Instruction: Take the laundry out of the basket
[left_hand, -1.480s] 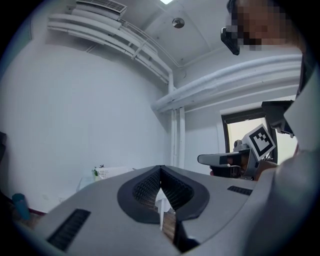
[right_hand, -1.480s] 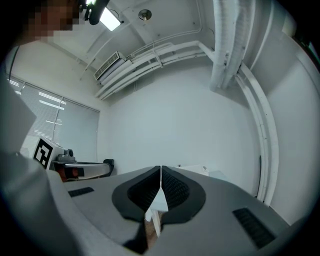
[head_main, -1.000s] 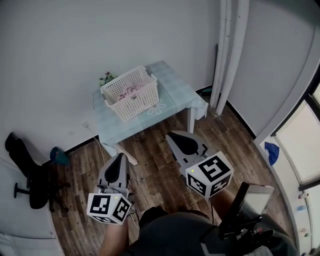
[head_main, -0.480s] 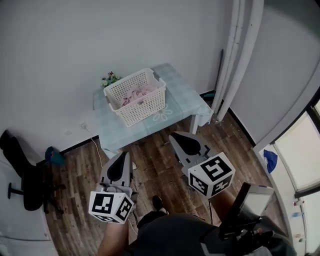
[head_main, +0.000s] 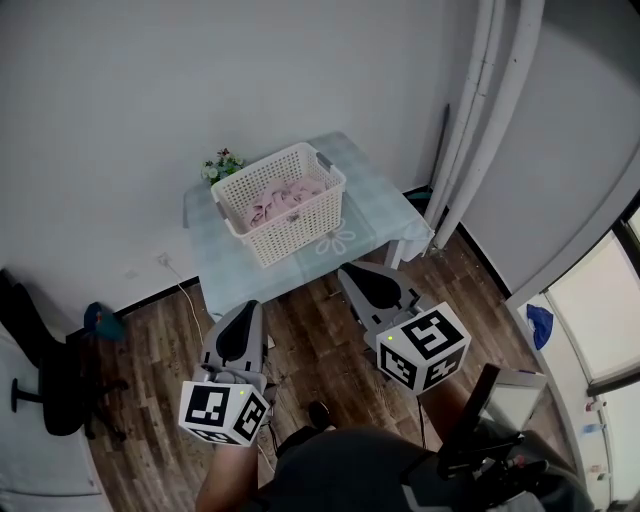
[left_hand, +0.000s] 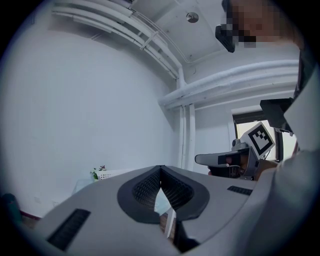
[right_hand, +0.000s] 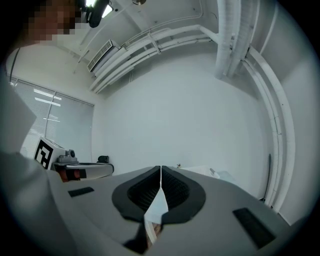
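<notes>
My left tongs (head_main: 243, 310) and right tongs (head_main: 345, 270) are both pinched shut on nothing, well short of the table (head_main: 375, 210), where the laundry (head_main: 280, 200) lies in the basket (head_main: 290, 228) by its back edge; arriving closed, I'd likely shove the light basket instead of gripping cloth.

White basket (head_main: 300, 215) on table (head_main: 375, 205), pink laundry (head_main: 280, 197) inside

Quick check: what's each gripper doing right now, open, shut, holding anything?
Left gripper: closed, jaws together, holding nothing.
Right gripper: closed, jaws together, holding nothing.
</notes>
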